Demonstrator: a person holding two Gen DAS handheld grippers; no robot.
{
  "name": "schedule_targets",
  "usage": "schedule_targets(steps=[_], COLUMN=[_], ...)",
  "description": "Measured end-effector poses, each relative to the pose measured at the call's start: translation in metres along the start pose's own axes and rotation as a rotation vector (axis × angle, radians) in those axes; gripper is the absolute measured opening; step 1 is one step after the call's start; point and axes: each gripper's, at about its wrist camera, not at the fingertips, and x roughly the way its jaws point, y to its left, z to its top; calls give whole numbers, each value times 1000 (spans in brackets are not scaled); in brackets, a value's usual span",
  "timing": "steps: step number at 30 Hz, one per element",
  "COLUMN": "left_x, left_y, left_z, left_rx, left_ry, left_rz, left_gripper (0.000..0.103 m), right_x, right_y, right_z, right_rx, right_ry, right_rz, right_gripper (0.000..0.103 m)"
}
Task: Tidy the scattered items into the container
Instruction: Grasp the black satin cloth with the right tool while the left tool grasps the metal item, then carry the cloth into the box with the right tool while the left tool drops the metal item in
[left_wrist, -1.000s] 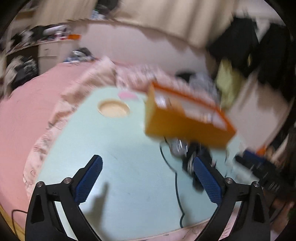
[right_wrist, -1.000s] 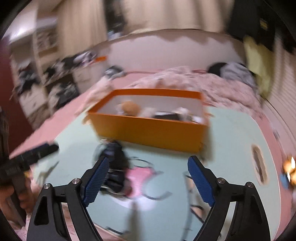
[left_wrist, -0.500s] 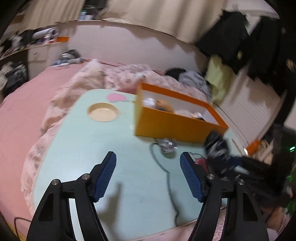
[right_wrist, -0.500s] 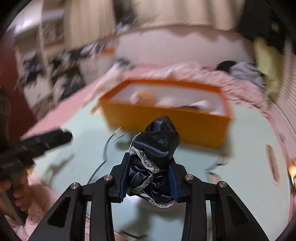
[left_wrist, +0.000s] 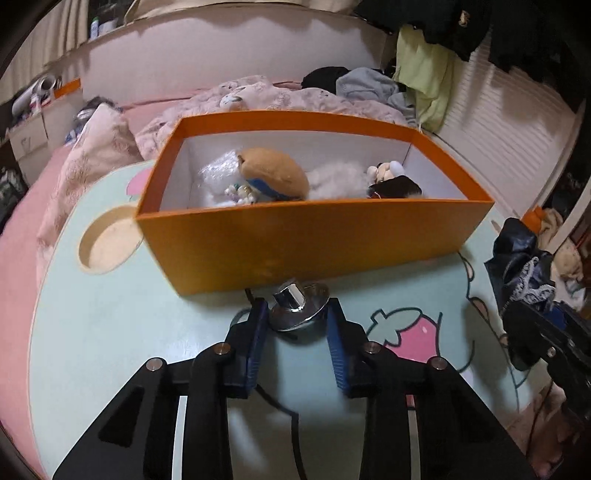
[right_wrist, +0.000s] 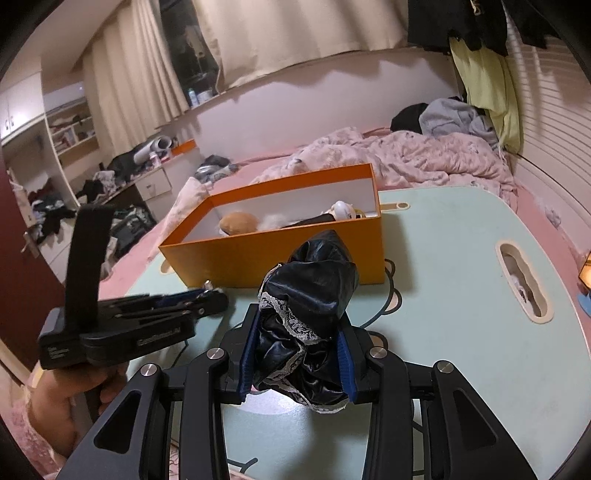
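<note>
An orange box (left_wrist: 295, 236) (right_wrist: 280, 254) stands on the pale green table (left_wrist: 110, 325), with plush toys (left_wrist: 273, 173) inside. Just in front of its near wall lies a shiny metal knob (left_wrist: 299, 306). My left gripper (left_wrist: 297, 314) has it between the pads; the jaws are closing and both pads meet its rim. A black cable (left_wrist: 295, 435) runs under that gripper. My right gripper (right_wrist: 299, 317) is shut on a black satin cloth with white lace (right_wrist: 314, 280), held above the table in front of the box. The left gripper (right_wrist: 207, 299) also shows at the left of the right wrist view, held by a hand (right_wrist: 66, 391).
The table lies on a bed with a pink quilt (right_wrist: 406, 155). A round cup recess (left_wrist: 107, 247) is left of the box and a slot handle (right_wrist: 524, 280) lies to its right. Clothes hang along the right wall (left_wrist: 428, 74).
The left gripper moved in toward the box and narrowed from wide open onto the metal knob. The right gripper shut on the black cloth and lifted it off the table.
</note>
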Motion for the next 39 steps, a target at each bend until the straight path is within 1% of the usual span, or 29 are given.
schedule_targets(steps=[4,7,12,16,20,23,26,30,32,34,35,37,38,39], left_x=[-28,-52,-71,-77,-72,-62,-48,-26,-17,-9,-5,-1,2,4], left_y=[7,10,2,-6,-13,-21,-25,-23,-21,-18,-14,-8,-5,-3], left_z=[-7,-6,10,32,56,74,88,96,96,96,96,96,95,95], left_rx=[-41,-58,-27,6,26,49,64,61,67,54,35,1,-16,-31], left_ry=[-85,-130,-152,-163,-157,-147,-131,-118,-114,-100,-96,-94,-88,-76], left_rz=[-48,-83,-111,-123,-127,-113,-92,-62,-41,-40,-48,-52,-38,-11], left_gripper=[33,33,33,33,33,33,33,33,33,33,33,34,35,39], right_x=[-3,-3,-6,-8,-2,9,23,45,57,67,71,80,85,89], right_y=[0,3,9,15,14,11,7,4,0,-5,-5,-4,-4,-4], right_z=[-3,-1,11,33,68,90,106,113,112,110,109,105,104,102], right_rx=[-3,-23,-41,-77,-110,-114,-109,-108,-84,-52,-48,-55,-59,-59], right_ry=[-1,0,-5,-18,-38,-24,-4,26,56,77,85,100,116,133], right_rz=[-1,-3,23,30,3,-1,-11,-30,-27,-30,-30,-58,-86,-107], right_gripper=[36,36,36,36,36,36,36,36,36,37,38,43,55,66])
